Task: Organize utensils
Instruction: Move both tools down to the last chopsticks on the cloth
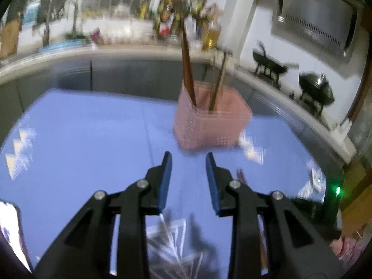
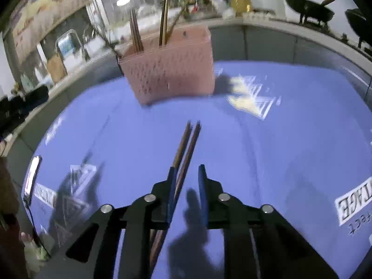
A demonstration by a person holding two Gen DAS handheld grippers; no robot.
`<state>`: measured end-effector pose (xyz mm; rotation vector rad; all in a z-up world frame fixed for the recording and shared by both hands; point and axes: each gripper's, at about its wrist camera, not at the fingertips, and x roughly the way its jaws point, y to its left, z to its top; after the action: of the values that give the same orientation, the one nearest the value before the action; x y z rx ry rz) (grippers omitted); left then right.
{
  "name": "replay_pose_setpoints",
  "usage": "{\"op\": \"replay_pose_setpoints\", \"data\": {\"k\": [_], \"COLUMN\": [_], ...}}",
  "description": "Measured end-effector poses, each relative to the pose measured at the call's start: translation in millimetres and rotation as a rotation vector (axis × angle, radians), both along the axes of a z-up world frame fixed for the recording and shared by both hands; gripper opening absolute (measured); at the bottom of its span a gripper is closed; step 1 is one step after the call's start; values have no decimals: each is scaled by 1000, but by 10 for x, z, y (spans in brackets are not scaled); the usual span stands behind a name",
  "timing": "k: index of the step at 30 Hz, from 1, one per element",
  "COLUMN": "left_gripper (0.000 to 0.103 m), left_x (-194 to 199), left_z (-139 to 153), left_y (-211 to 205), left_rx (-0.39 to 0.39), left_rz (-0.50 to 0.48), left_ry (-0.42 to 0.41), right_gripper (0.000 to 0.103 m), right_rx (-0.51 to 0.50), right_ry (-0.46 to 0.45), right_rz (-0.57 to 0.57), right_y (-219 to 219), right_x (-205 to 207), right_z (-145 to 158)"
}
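A pink perforated utensil basket (image 1: pixel 209 121) (image 2: pixel 172 76) stands upright on the blue table cover (image 1: pixel 81 127) (image 2: pixel 279 151). Brown chopsticks (image 1: pixel 187 65) (image 2: pixel 136 32) stick up out of it, with a thinner pair (image 1: pixel 218 81) (image 2: pixel 164 21) beside them. Another pair of dark brown chopsticks (image 2: pixel 188 144) lies on the cover pointing toward the basket. Its near end runs along the inner side of the left finger of my right gripper (image 2: pixel 187 167). That gripper's jaws stand apart and the right pad is off the sticks. My left gripper (image 1: pixel 188 155) is open and empty, just short of the basket.
White printed patches (image 2: pixel 251 97) mark the blue cover. A phone (image 2: pixel 32 176) lies at the table's left edge. Behind the table a kitchen counter (image 1: pixel 139 51) carries bottles, and dark woks (image 1: pixel 269 62) sit on stands to the right.
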<state>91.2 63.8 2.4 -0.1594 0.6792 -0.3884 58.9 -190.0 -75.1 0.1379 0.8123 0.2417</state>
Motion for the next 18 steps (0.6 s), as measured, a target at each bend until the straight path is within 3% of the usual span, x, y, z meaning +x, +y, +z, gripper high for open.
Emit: {"op": "replay_pose_setpoints", "data": {"k": [4,7,11,18], "left_gripper": [28,28,28,28], "left_x": [-44,-97,-101,-50], "left_z": [-403,-592,-729,-777], "left_y": [-126,-227,-317,-445], "left_rx": [0,16,24,15], "left_rz": [-44,-71,-91,-98], "left_ry": [118,162,204,247], "right_gripper": [17,15,12,9], "right_rx": [-34,-85,-124,-67], "right_ry": [47,28,28,46], "right_rz": [32,16,18,68], "right_y": [159,221,245,402], "right_x": [-2,-37,-37,-130], "right_z": [-127,-129,-165,-169]}}
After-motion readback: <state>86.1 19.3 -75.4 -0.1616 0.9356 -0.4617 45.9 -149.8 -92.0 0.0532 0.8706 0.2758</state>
